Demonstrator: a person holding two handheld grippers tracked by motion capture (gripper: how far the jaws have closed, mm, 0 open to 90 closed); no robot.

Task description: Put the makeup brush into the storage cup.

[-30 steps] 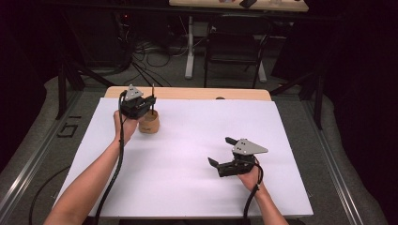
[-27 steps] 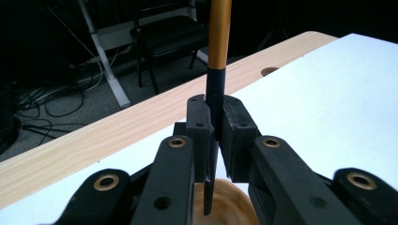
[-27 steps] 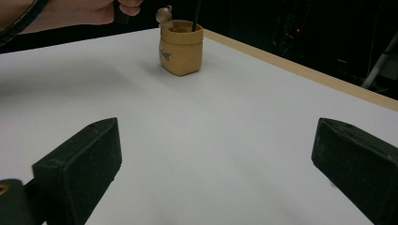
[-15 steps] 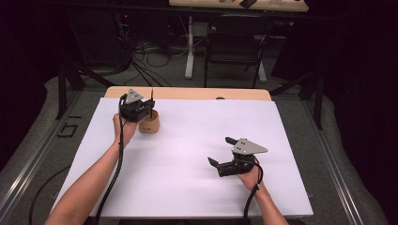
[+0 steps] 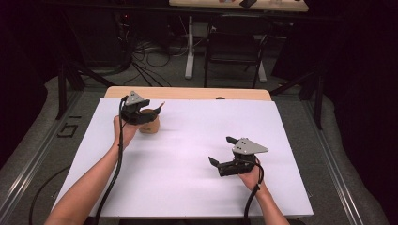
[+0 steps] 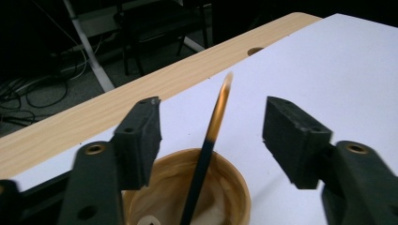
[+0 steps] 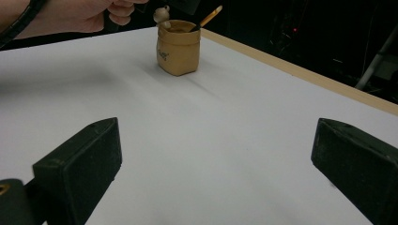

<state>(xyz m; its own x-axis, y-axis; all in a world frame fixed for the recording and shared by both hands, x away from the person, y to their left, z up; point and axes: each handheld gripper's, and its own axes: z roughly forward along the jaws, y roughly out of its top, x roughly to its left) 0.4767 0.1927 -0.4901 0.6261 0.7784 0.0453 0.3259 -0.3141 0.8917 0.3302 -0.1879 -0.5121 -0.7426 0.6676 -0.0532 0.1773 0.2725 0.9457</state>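
Brown cup (image 5: 150, 123) sits under the left hand-held gripper (image 5: 151, 110); jaws just parted.

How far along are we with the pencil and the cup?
Done: the black-and-orange pencil stands leaning in the tan ceramic cup. In hand: the left gripper has just been opening, its pads clear of the pencil between them. Left: lift that gripper away. The right gripper hovers open over the white table cover.
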